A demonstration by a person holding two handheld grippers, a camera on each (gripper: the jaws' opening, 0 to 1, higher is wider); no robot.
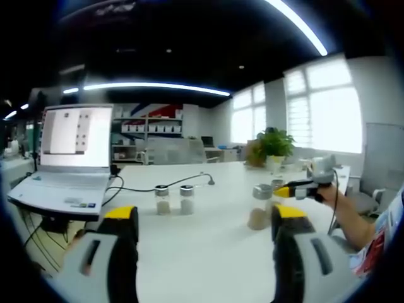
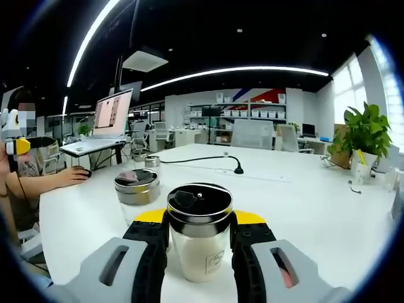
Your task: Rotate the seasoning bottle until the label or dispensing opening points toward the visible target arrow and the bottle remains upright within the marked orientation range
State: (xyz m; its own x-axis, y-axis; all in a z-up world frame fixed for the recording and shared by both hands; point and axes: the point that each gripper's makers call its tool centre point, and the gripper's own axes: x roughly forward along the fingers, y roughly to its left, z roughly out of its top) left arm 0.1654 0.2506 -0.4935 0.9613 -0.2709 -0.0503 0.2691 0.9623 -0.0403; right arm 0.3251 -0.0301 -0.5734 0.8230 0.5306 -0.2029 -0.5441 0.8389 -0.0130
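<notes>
Right now the right gripper (image 2: 201, 243) has its two yellow-tipped fingers (image 2: 149, 238) clamped on either side of a seasoning bottle (image 2: 199, 237), which stands upright on the white worktop (image 2: 303, 208) close to the camera. In the right gripper view the bottle shows a clear body with pale contents, a metal collar and a black lid with a small opening on top; a faint printed mark sits low on its wall, too small to read. Just behind it to the left stands a second jar (image 2: 137, 189) with a metal lid, and farther back two smaller jars (image 2: 145, 159) near a black cable (image 2: 208, 161) that ends in a plug. A laptop (image 2: 108, 123) sits on a stand at the far left, its screen text unreadable, and a potted plant (image 2: 365, 136) stands at the right. A person's hand (image 2: 72, 177) rests on the worktop edge. In the left gripper view the left gripper (image 1: 205, 252) hangs above the worktop with its fingers (image 1: 120, 243) well apart and nothing between them. Ahead of it are two small jars (image 1: 173, 199) side by side, and to the right the right gripper (image 1: 297, 189) at the held bottle (image 1: 260, 207). The laptop (image 1: 66, 158) lies open at the left, writing illegible.
</notes>
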